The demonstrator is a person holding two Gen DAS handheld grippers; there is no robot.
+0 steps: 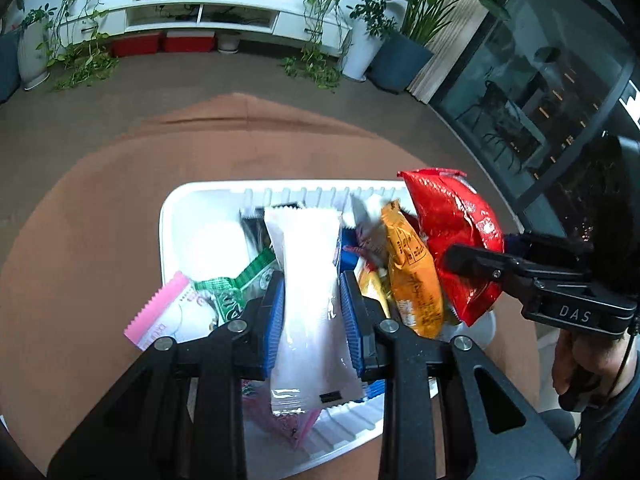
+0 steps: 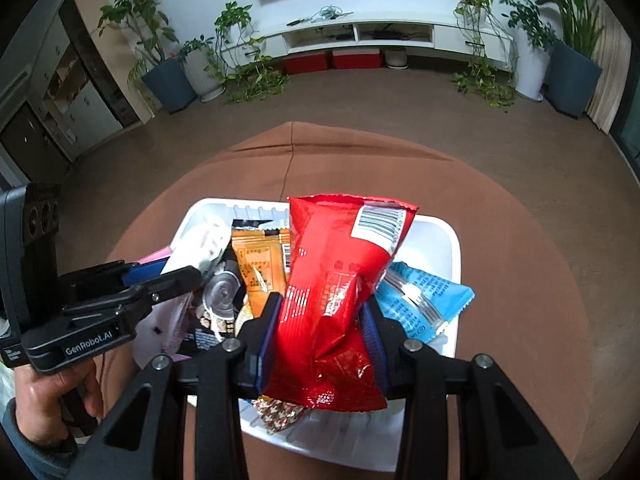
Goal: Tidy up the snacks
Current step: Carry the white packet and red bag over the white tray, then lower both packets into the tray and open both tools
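Snacks fill the white plastic bin [image 1: 168,216] that sits on a brown cloth-covered counter [image 1: 100,200], and we hold both grippers above it. Our left gripper [image 1: 312,312] has its blue-padded fingers [image 1: 274,312] clamped on a long white snack packet [image 1: 308,280], which stands lengthwise between them over the middle of the bin. Our right gripper [image 2: 322,320] has its fingers [image 2: 374,332] clamped on a red snack bag [image 2: 336,280], its barcode label facing up near the top edge. From the left wrist view, the same red bag hangs at the bin's right end, with the right gripper reaching in from the right and a hand [image 1: 576,364] on its handle.

Inside the bin, we see an orange packet [image 1: 412,268] leaning just beside the red bag, a green and white packet [image 1: 236,284] to the left of the white one, and a pink-edged packet [image 1: 160,312] hanging over the bin's left rim. The right wrist view adds a light blue packet [image 2: 424,300] lying at the bin's right side under the red bag, a silvery round-topped item [image 2: 222,292] near the orange packet, and a small gold-patterned wrapper [image 2: 280,416] at the near edge. There the left gripper enters from the left, held by the other hand [image 2: 52,396].

Potted plants [image 2: 176,68] and a white TV cabinet [image 2: 360,36] line the far wall.
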